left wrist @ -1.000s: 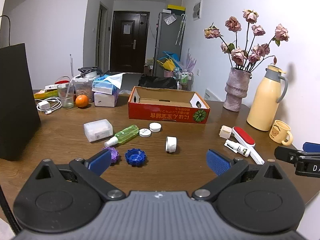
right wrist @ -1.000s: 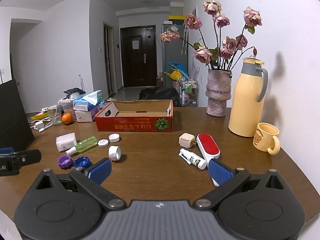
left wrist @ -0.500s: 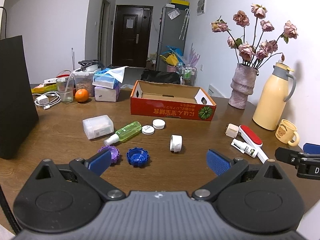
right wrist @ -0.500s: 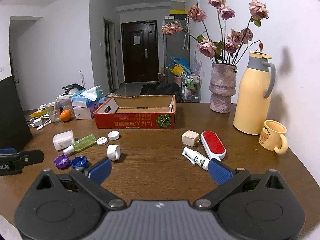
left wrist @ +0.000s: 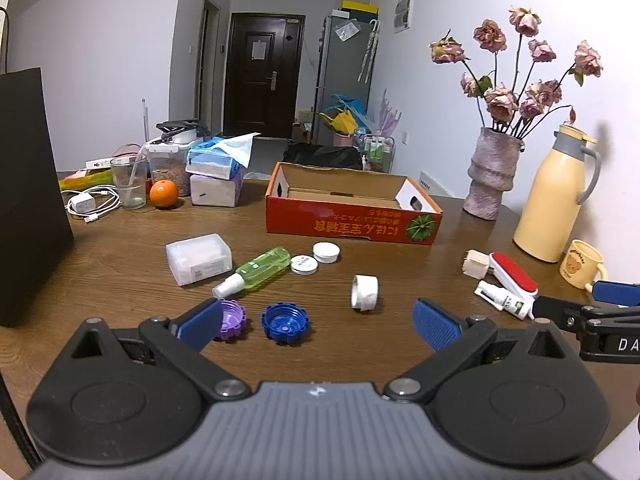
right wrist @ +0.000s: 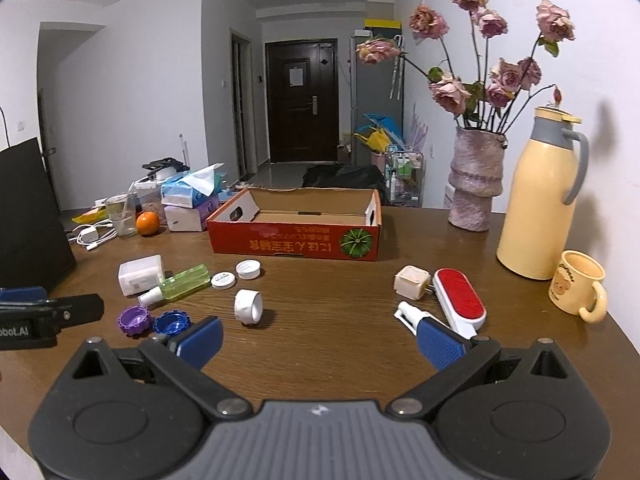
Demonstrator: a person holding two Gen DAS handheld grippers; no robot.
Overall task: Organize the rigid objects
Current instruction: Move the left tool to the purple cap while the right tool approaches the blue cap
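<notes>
An open red cardboard box (left wrist: pixel 352 224) (right wrist: pixel 296 236) stands mid-table. Loose before it lie a white plastic case (left wrist: pixel 199 258), a green spray bottle (left wrist: pixel 256 270), two white lids (left wrist: pixel 316 258), a white ring cap (left wrist: pixel 364 293) (right wrist: pixel 249 306), a purple cap (left wrist: pixel 231 318) and a blue cap (left wrist: pixel 285 322). To the right lie a cream cube (right wrist: pixel 412 282), a red lint brush (right wrist: pixel 459 302) and a small white spray bottle (left wrist: pixel 503 301). My left gripper (left wrist: pixel 318 322) is open and empty above the caps. My right gripper (right wrist: pixel 318 338) is open and empty.
A black bag (left wrist: pixel 28 200) stands at the left. At the back left are tissue packs (left wrist: pixel 216 180), an orange (left wrist: pixel 163 193), a glass (left wrist: pixel 128 180) and a charger cable (left wrist: pixel 90 204). A vase of roses (right wrist: pixel 476 184), a yellow thermos (right wrist: pixel 538 196) and a mug (right wrist: pixel 578 292) stand at the right.
Both grippers have risen and drifted slightly, so the table objects sit lower and nearer in view. Both stay open and empty. Nothing on the table has moved.
</notes>
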